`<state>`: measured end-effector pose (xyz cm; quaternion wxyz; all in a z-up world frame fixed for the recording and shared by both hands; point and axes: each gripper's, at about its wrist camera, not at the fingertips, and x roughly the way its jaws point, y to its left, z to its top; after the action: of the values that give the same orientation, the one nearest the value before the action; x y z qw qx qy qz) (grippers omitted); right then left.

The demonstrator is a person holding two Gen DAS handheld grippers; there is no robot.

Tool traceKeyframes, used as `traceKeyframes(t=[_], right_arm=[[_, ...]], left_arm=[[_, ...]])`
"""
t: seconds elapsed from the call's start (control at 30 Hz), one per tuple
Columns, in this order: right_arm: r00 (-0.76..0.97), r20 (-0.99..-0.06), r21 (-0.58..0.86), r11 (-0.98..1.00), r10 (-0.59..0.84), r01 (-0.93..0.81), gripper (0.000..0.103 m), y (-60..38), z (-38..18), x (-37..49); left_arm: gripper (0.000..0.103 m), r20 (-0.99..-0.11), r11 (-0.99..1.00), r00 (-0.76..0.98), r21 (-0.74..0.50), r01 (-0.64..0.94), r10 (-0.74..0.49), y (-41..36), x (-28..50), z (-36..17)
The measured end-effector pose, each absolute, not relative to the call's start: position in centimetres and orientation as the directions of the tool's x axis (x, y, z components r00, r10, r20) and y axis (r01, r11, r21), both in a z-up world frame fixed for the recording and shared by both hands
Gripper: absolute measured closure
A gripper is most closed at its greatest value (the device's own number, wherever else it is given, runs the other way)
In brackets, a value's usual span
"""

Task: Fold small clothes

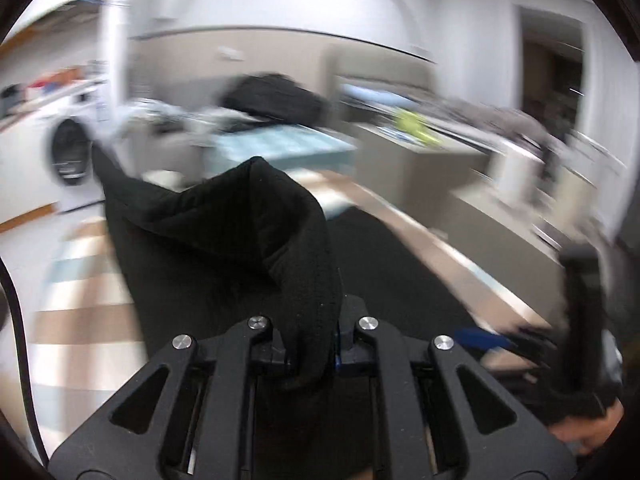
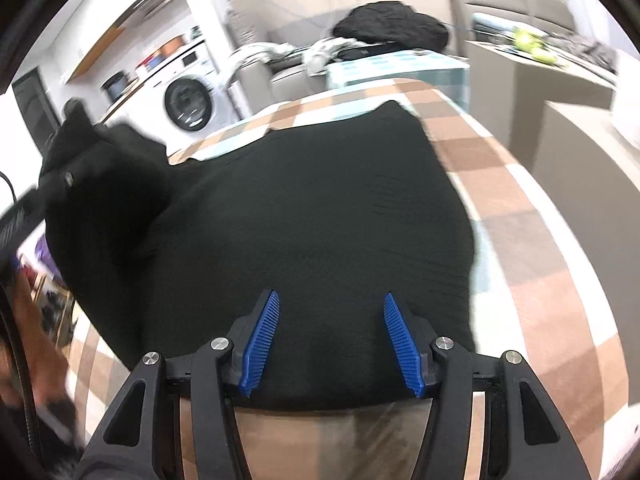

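A black garment (image 2: 312,220) lies spread on a table with a brown, white and pale blue checked cloth (image 2: 532,240). My left gripper (image 1: 312,354) is shut on one edge of the black garment (image 1: 248,232) and holds that part lifted, so the cloth humps up in front of the camera. In the right wrist view the left gripper (image 2: 60,184) shows blurred at the left with the raised cloth. My right gripper (image 2: 330,344) is open with blue ribbed pads (image 2: 260,344), hovering over the garment's near edge and holding nothing. In the left wrist view the right gripper (image 1: 532,340) shows blurred at the right.
A washing machine (image 2: 188,100) stands behind the table at the left. A second table with a teal cloth (image 2: 400,66) carries a dark pile of clothes (image 2: 392,26). Beige cabinets (image 2: 532,80) with a yellow-green item (image 2: 528,42) stand at the right.
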<state>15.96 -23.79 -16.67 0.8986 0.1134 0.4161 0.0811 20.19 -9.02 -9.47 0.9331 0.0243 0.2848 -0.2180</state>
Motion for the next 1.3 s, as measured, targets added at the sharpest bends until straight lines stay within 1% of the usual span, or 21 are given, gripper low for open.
traceKeyframes(t=[0.1, 0.13, 0.2, 0.23, 0.27, 0.33, 0.47, 0.5, 0.53, 0.6, 0.7, 0.83, 0.87, 1.0, 1.03, 1.07, 1.1, 1.13, 1.17, 1.23, 1.3], right_arm=[[0.646, -0.73, 0.294, 0.956, 0.226, -0.002, 0.047, -25.3, -16.9, 15.7], [0.647, -0.729, 0.296, 0.955, 0.222, 0.006, 0.047, -25.5, -16.9, 15.7], [0.656, -0.725, 0.292, 0.956, 0.211, 0.016, 0.047, -25.8, -16.7, 15.5], [0.657, -0.726, 0.288, 0.958, 0.204, 0.021, 0.047, -25.9, -16.7, 15.5], [0.659, -0.726, 0.283, 0.959, 0.195, 0.029, 0.047, -26.1, -16.6, 15.5], [0.666, -0.721, 0.29, 0.956, 0.19, 0.042, 0.047, -26.1, -16.4, 15.6], [0.71, -0.686, 0.308, 0.947, 0.157, 0.088, 0.047, -27.3, -15.4, 14.7], [0.722, -0.675, 0.321, 0.942, 0.155, 0.097, 0.047, -27.7, -15.1, 14.6], [0.731, -0.664, 0.34, 0.935, 0.159, 0.105, 0.047, -28.0, -14.9, 14.4], [0.736, -0.647, 0.394, 0.914, 0.202, 0.095, 0.047, -28.4, -14.7, 14.7], [0.723, -0.635, 0.435, 0.899, 0.271, 0.045, 0.047, -27.4, -14.5, 14.9], [0.68, -0.62, 0.515, 0.857, 0.39, -0.022, 0.047, -25.7, -15.2, 15.7], [0.662, -0.626, 0.529, 0.848, 0.411, -0.027, 0.047, -25.1, -15.6, 16.1], [0.626, -0.69, 0.462, 0.887, 0.363, -0.006, 0.047, -23.7, -16.8, 16.9], [0.623, -0.698, 0.441, 0.897, 0.352, -0.012, 0.054, -23.5, -17.0, 17.0], [0.625, -0.708, 0.409, 0.912, 0.328, -0.015, 0.07, -23.2, -17.2, 16.9], [0.625, -0.713, 0.396, 0.918, 0.318, -0.015, 0.077, -23.2, -17.2, 16.8], [0.631, -0.703, 0.406, 0.913, 0.327, -0.021, 0.092, -23.3, -17.2, 16.9], [0.66, -0.665, 0.437, 0.899, 0.35, -0.036, 0.094, -23.8, -16.6, 16.3], [0.715, -0.615, 0.438, 0.898, 0.333, -0.042, 0.095, -24.3, -15.2, 15.1], [0.716, -0.622, 0.443, 0.896, 0.316, -0.011, 0.095, -25.0, -15.1, 14.5]], left_arm=[[0.084, -0.644, 0.841, 0.599, -0.135, 0.523, -0.476, -11.1, 20.3, -12.6], [0.081, -0.657, 0.824, 0.564, -0.161, 0.544, -0.5, -11.0, 20.1, -13.4], [0.065, -0.654, 0.815, 0.546, -0.199, 0.544, -0.524, -9.9, 19.7, -14.1], [0.05, -0.648, 0.82, 0.551, -0.215, 0.53, -0.526, -9.0, 19.4, -14.2], [0.042, -0.636, 0.826, 0.563, -0.229, 0.515, -0.527, -8.1, 19.0, -14.1], [0.041, -0.614, 0.838, 0.587, -0.262, 0.478, -0.527, -5.8, 18.8, -14.0], [0.04, -0.609, 0.878, 0.633, -0.3, 0.374, -0.478, -1.0, 19.8, -14.3], [0.04, -0.618, 0.892, 0.643, -0.298, 0.341, -0.452, 0.0, 20.5, -14.9], [0.04, -0.631, 0.903, 0.645, -0.286, 0.321, -0.43, 0.8, 20.2, -14.2], [0.04, -0.666, 0.923, 0.64, -0.258, 0.284, -0.383, 1.6, 21.2, -15.2], [0.04, -0.705, 0.926, 0.604, -0.23, 0.3, -0.371, 1.3, 20.9, -16.7], [0.04, -0.744, 0.931, 0.583, -0.146, 0.335, -0.327, 0.3, 21.3, -18.6], [0.04, -0.75, 0.931, 0.575, -0.151, 0.333, -0.327, 0.4, 20.8, -18.8], [0.04, -0.763, 0.929, 0.55, -0.18, 0.324, -0.339, 0.3, 20.8, -19.9], [0.039, -0.761, 0.928, 0.552, -0.18, 0.325, -0.341, 0.2, 20.6, -20.0], [0.039, -0.761, 0.928, 0.552, -0.179, 0.326, -0.341, 0.1, 20.2, -19.8], [0.039, -0.764, 0.929, 0.549, -0.177, 0.325, -0.338, 0.1, 20.3, -19.9], [0.039, -0.765, 0.929, 0.549, -0.177, 0.324, -0.337, -0.2, 20.4, -19.6], [0.039, -0.758, 0.927, 0.553, -0.186, 0.325, -0.346, -0.1, 20.4, -19.4], [0.039, -0.735, 0.923, 0.57, -0.213, 0.321, -0.368, -0.3, 20.1, -18.0], [0.039, -0.728, 0.923, 0.575, -0.221, 0.316, -0.372, 0.1, 20.4, -17.8]])
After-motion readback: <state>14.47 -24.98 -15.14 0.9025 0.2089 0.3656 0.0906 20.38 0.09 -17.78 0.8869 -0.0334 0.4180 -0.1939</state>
